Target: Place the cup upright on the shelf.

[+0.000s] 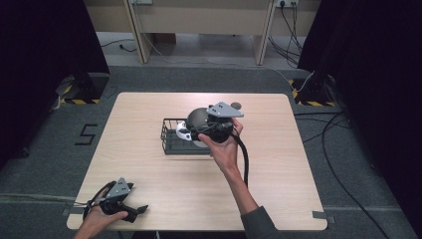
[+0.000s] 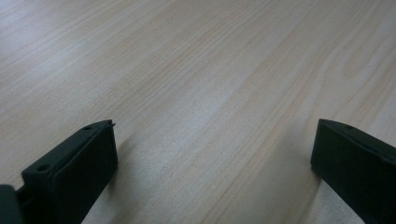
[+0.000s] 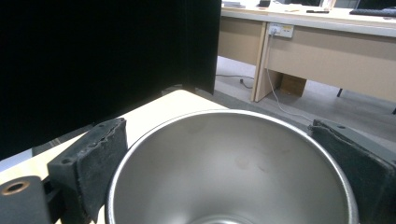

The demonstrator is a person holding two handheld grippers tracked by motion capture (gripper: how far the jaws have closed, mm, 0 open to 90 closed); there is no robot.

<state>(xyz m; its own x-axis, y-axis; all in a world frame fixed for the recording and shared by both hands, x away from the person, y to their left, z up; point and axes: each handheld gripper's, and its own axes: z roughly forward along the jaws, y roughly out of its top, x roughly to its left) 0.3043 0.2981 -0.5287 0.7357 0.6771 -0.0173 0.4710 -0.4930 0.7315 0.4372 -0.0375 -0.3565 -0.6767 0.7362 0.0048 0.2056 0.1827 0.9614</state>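
Right gripper (image 1: pixel 199 130) over the wire basket (image 1: pixel 171 144) mid-table, jaws clamped on either side of a steel bowl (image 3: pixel 233 168), mouth facing the camera. Left gripper (image 1: pixel 134 211) well short of the basket, low at the table's (image 1: pixel 278 199) near edge, jaws spread wide, nothing between.

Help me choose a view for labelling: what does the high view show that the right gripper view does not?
High view alone: the black wire basket with a white object in it, the person's right hand, and the left gripper open at the table's near edge. Right gripper view alone: the steel bowl's empty inside, held between its jaws. Both: the bowl, table and desks behind.
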